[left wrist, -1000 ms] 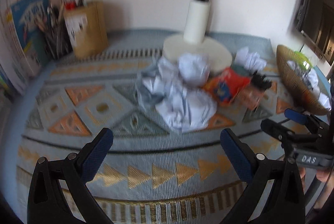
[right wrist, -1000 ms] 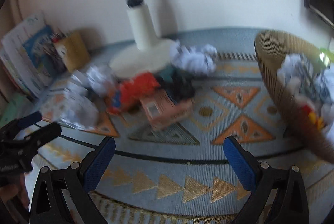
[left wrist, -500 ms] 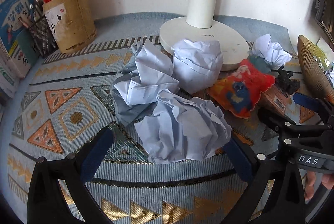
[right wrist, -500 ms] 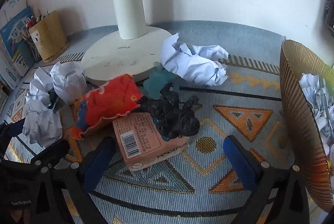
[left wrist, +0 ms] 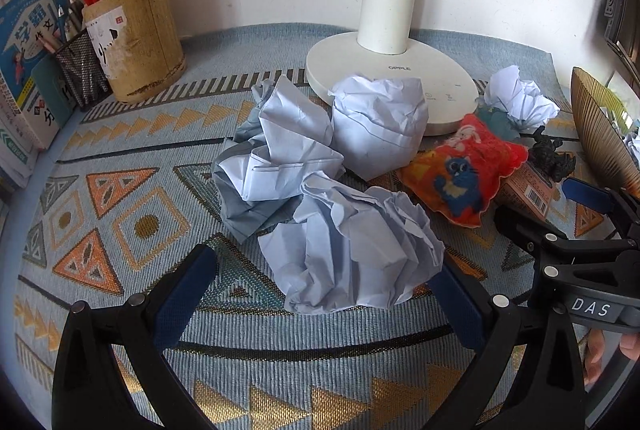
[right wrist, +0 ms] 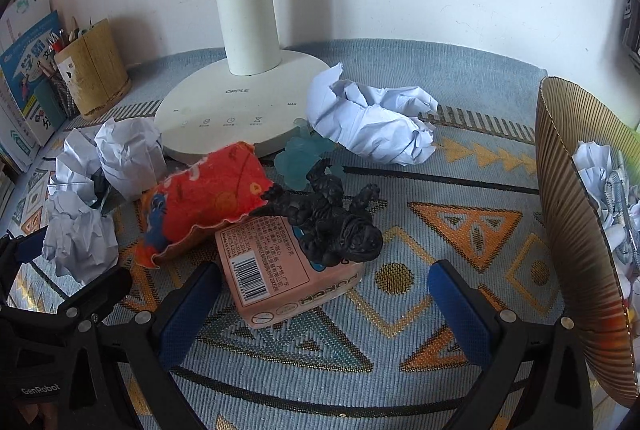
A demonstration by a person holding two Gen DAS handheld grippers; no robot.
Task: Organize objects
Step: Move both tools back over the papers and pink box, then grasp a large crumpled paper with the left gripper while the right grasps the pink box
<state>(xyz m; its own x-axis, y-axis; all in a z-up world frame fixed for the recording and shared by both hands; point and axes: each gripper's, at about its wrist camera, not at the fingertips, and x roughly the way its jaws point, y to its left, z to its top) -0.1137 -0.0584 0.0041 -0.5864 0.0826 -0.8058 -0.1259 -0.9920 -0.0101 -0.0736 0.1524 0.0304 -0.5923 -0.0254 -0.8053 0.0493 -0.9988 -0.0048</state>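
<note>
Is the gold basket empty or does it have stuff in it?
Not empty. The gold basket already has crumpled paper balls inside it.

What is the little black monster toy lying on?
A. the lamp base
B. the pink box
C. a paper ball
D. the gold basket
B: the black toy lies on top of the pink box, in front of the lamp base.

Both grippers (left (left wrist: 320, 294), right (right wrist: 324, 306)) agape
</note>
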